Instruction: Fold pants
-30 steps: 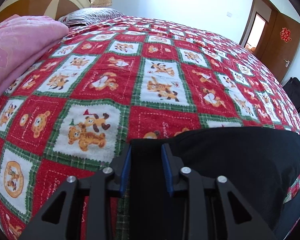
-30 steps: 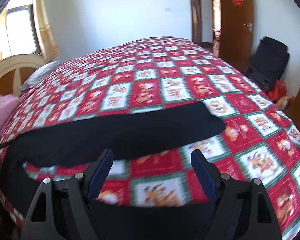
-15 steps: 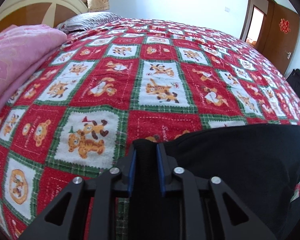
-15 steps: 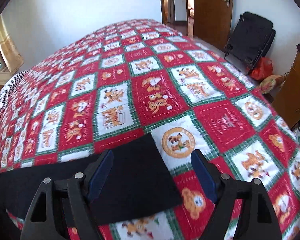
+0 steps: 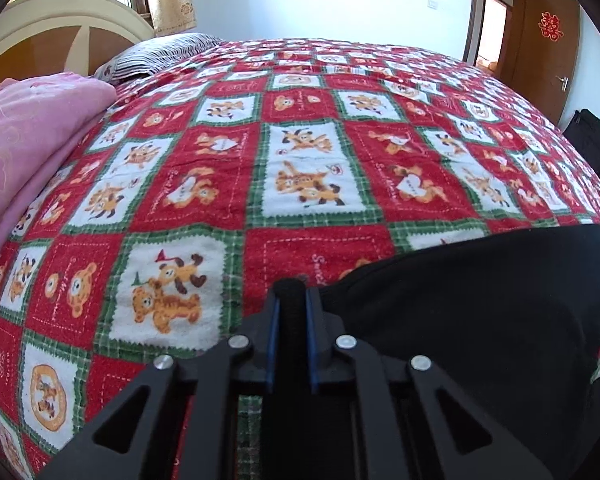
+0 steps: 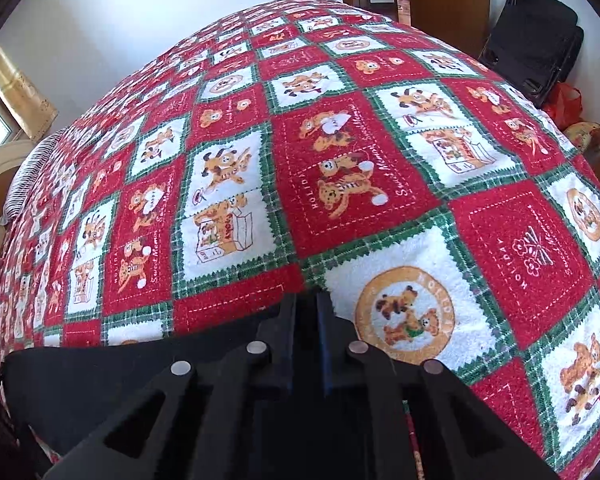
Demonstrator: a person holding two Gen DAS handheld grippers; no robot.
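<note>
Black pants (image 5: 480,312) lie on the near edge of a bed with a red, white and green bear-print blanket (image 5: 308,176). My left gripper (image 5: 291,300) is shut on the pants' left corner, with black cloth pinched between the blue pads. In the right wrist view the pants (image 6: 112,376) stretch away to the left, and my right gripper (image 6: 306,304) is shut on their right corner at the cloth's far edge.
A pink quilt (image 5: 24,148) lies at the left by the cream headboard (image 5: 60,16), with a striped pillow (image 5: 160,54) behind it. Black luggage (image 6: 536,40) and a red bag (image 6: 566,104) stand past the bed's right side. Wooden doors (image 5: 544,40) are at the back.
Both grippers closed on the pants: the left from nearly shut, the right from wide open. The right gripper moved down to the pants' corner.
</note>
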